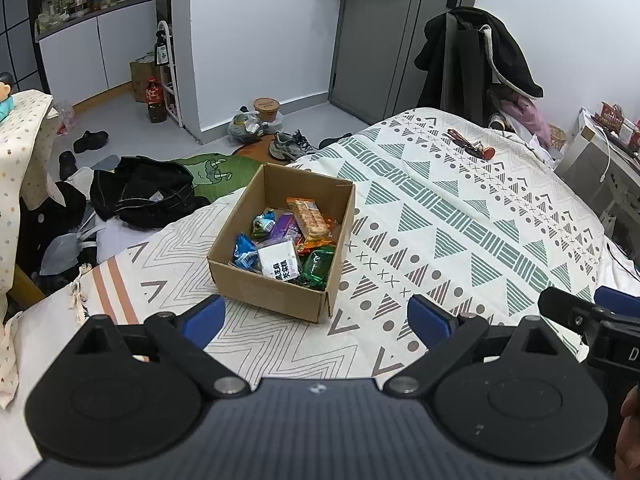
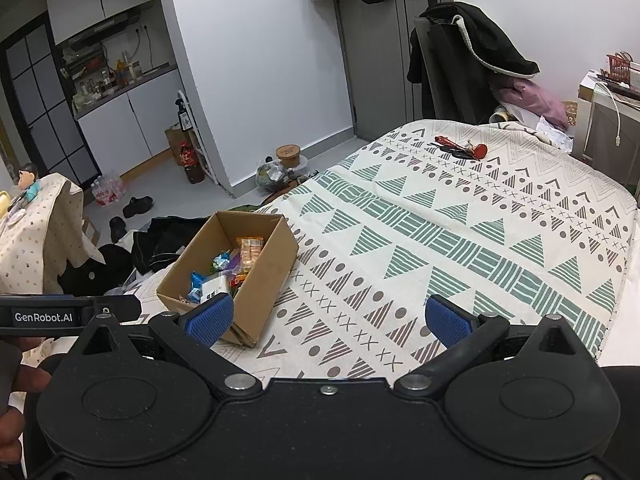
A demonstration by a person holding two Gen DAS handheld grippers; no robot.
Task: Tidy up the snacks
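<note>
An open cardboard box [image 1: 272,292] rests on the patterned bedspread [image 1: 460,216] and holds several wrapped snacks: an orange biscuit pack [image 1: 310,220], a white packet [image 1: 280,262], a green wrapper [image 1: 318,266] and a blue one [image 1: 245,254]. My left gripper [image 1: 316,322] hovers open just in front of the box with nothing between its blue pads. The same box [image 2: 260,280] lies left of centre in the right wrist view. There my right gripper [image 2: 330,318] is open and empty above the bedspread [image 2: 440,240], its left pad [image 2: 212,318] over the box's near corner.
Scissors and small red items [image 1: 470,146] lie at the far end of the bed. A chair draped with dark coats [image 1: 476,60] stands beyond. Dark clothes [image 1: 144,192], shoes [image 1: 288,146] and bags crowd the floor to the left. A person's hand [image 2: 12,392] holds the other gripper.
</note>
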